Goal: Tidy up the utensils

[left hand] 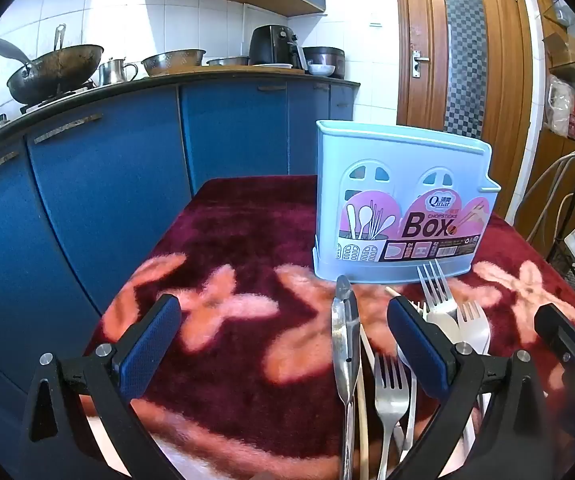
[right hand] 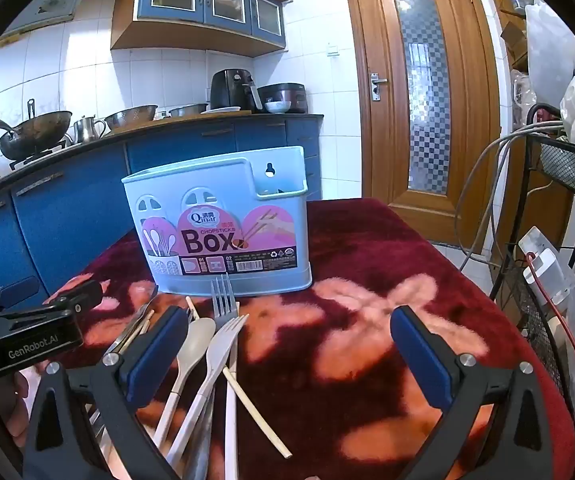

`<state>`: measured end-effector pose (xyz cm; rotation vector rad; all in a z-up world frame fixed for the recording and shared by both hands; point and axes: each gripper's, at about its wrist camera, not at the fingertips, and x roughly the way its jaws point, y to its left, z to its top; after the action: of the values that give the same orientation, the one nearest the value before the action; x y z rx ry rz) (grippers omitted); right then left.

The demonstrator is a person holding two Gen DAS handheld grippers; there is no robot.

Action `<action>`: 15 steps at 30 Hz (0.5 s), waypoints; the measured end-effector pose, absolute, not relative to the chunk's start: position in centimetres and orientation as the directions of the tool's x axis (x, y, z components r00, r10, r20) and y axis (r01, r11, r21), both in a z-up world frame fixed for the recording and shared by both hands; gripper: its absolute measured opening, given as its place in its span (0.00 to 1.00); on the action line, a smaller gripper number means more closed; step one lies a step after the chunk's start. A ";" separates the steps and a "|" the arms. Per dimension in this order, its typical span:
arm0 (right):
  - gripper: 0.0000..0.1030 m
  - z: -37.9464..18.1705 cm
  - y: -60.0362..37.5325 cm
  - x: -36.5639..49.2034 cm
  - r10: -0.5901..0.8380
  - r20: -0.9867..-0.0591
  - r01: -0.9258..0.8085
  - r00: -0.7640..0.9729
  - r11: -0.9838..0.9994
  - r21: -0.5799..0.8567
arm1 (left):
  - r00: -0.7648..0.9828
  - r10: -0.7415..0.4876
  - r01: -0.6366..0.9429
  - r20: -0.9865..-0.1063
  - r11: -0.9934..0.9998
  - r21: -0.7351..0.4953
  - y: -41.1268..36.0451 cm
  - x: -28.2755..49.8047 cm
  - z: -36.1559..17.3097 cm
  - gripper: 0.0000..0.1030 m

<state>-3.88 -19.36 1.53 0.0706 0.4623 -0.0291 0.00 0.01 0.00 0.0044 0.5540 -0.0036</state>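
A light blue chopsticks box (left hand: pixel 401 208) stands upright on the dark red flowered cloth (left hand: pixel 227 240); it also shows in the right wrist view (right hand: pixel 223 224). A loose pile of utensils lies in front of it: a metal knife (left hand: pixel 345 340), a metal fork (left hand: pixel 389 396), a second metal fork (left hand: pixel 435 286), a white plastic fork (right hand: pixel 223 344), a white spoon (right hand: pixel 195 344) and a wooden chopstick (right hand: pixel 255 416). My left gripper (left hand: pixel 283 320) is open and empty over the pile's left side. My right gripper (right hand: pixel 287 336) is open and empty just right of the pile.
Blue kitchen cabinets (left hand: pixel 87 200) with a wok (left hand: pixel 55 72) and pots stand behind and left of the table. A wooden door (right hand: pixel 419 92) is behind. A wire rack (right hand: pixel 559 240) with cables and bags stands right of the table edge.
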 end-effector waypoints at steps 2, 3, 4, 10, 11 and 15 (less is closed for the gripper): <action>1.00 1.5 -19.4 -3.9 -0.011 -0.448 0.045 0.894 0.997 0.065 | 0.850 -0.001 0.004 -0.527 1.000 0.004 0.0 0.0 0.0 1.00; 1.00 1.5 -19.4 -3.9 -0.011 -0.449 0.044 0.894 0.997 0.065 | 0.849 -0.001 0.004 -0.528 1.000 0.004 0.0 0.0 0.0 1.00; 1.00 1.5 -19.4 -3.9 -0.011 -0.450 0.045 0.893 0.997 0.064 | 0.848 -0.001 0.004 -0.530 1.000 0.004 0.0 0.0 0.0 1.00; 1.00 1.5 -19.4 -3.9 -0.013 -0.450 0.047 0.893 0.997 0.064 | 0.850 -0.001 0.005 -0.527 1.000 0.005 0.0 0.0 0.0 1.00; 1.00 1.5 -19.4 -3.9 -0.013 -0.449 0.047 0.893 0.997 0.065 | 0.850 -0.001 0.004 -0.528 1.000 0.005 0.0 0.0 0.0 1.00; 1.00 1.5 -19.4 -3.9 -0.012 -0.449 0.046 0.893 0.997 0.065 | 0.850 -0.001 0.004 -0.526 1.000 0.004 0.3 -0.1 0.1 1.00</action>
<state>-3.91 -19.41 1.50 0.0743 0.4652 -0.0300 -0.12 0.26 0.08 0.0053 0.5540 -0.0028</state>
